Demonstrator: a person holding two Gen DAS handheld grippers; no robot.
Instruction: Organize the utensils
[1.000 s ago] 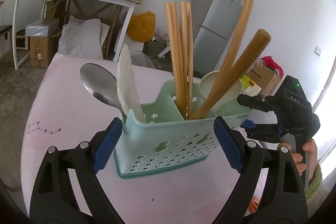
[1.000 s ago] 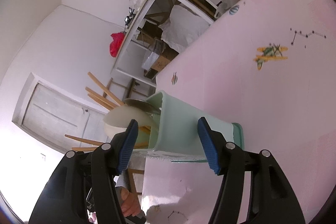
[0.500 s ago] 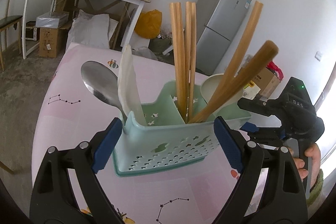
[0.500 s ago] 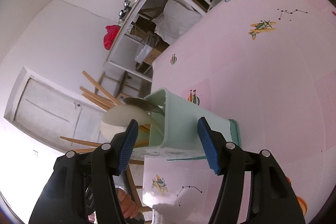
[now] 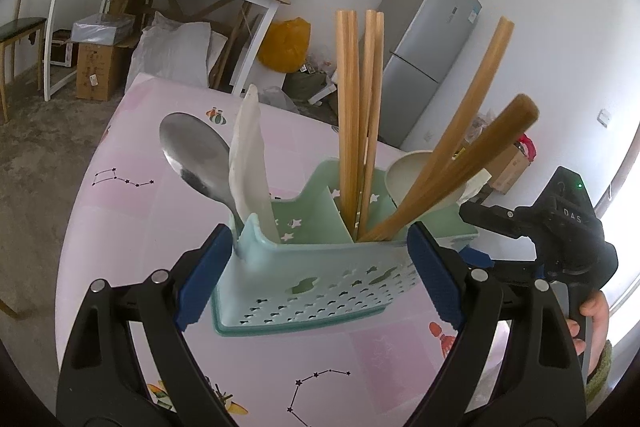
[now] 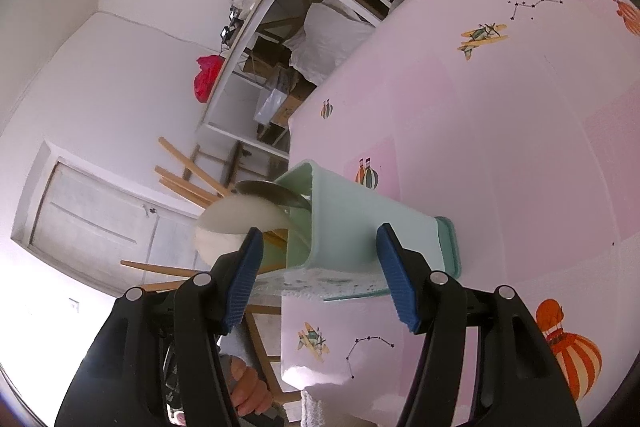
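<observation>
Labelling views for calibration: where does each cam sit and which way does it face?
Left wrist: on the left gripper, looking along its fingers across the pink table at the long side of the utensil caddy; right gripper and a hand show at right.
Right wrist: on the right gripper, view rolled sideways, facing the caddy's end wall; a hand shows below.
Shared: caddy, metal spoon, wooden sticks, table.

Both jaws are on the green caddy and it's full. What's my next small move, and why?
Probably open both jaws and back straight off. The caddy looks flat on the pink table, with the chopsticks, steel spoon and wooden handles sorted into its compartments. The left gripper spans its length, the right gripper its end, so pulling sideways could tip it.
</observation>
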